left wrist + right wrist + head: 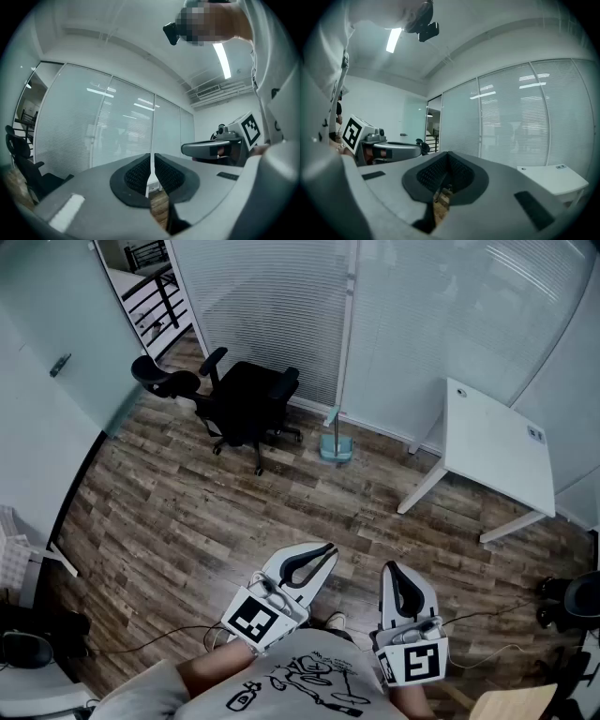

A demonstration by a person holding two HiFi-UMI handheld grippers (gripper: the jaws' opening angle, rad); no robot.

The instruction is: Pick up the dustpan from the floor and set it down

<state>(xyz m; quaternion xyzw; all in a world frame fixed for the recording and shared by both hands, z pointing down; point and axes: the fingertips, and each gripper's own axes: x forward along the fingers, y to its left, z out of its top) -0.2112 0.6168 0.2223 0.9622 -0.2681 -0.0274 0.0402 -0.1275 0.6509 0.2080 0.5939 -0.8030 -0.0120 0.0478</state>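
In the head view, the dustpan (pixel 336 444) stands on the wood floor (pixel 187 521), far across the room. It is right up against the glass wall (pixel 281 315), between the black office chair (pixel 246 401) and the white table (pixel 497 442). It is pale blue-green, and its thin handle sticks straight up. The left gripper (pixel 321 557) and the right gripper (pixel 396 579) are down low, close to the person's body and well apart from the dustpan. Both point out into the room.

In the left gripper view, the two jaws are pressed together. Only a thin line of light shows between them, and nothing is in there. The gripper points flat at the wall. I cannot pick out the dustpan here.

In the right gripper view, the jaws are closed too, and their tips meet. Nothing is caught between them. The table shows off to the right. The dustpan is not seen here either.

The dustpan looks like plastic, so I think it is light and stiff. It should not bend or break easily. The handle looks smooth, so it may slip. The best place to grab is the handle, near the top, with the jaws squeezing it from both sides. The pan hangs at the bottom, so it may swing or tip when lifted. The jaws must open first.
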